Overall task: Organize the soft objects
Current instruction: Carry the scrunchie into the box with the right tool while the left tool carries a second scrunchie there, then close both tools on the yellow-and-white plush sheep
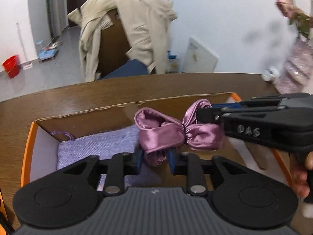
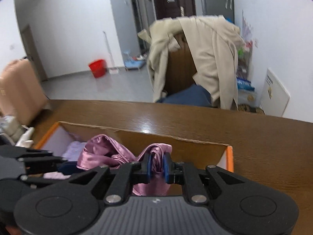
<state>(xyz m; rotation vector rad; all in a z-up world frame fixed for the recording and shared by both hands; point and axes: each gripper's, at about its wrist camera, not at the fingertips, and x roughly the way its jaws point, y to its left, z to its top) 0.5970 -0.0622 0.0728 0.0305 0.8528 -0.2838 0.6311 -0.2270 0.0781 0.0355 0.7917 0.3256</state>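
The satin cloth [image 1: 172, 135] is shiny mauve-pink. Under it lies a pale lilac knit [image 1: 97, 145] with a fine ribbed weave. The box [image 1: 29, 146] is plain brown cardboard with bright orange edges. The table [image 2: 195, 121] is dark brown wood grain. Both claws are black with blue pads [image 2: 166, 166]. Behind, a cream coat [image 1: 137, 29] and a red bucket [image 2: 97, 67].

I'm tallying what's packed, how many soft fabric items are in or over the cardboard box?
2: a shiny pink satin cloth held over the box by both grippers, and a lavender knitted cloth lying inside. More may be hidden underneath.
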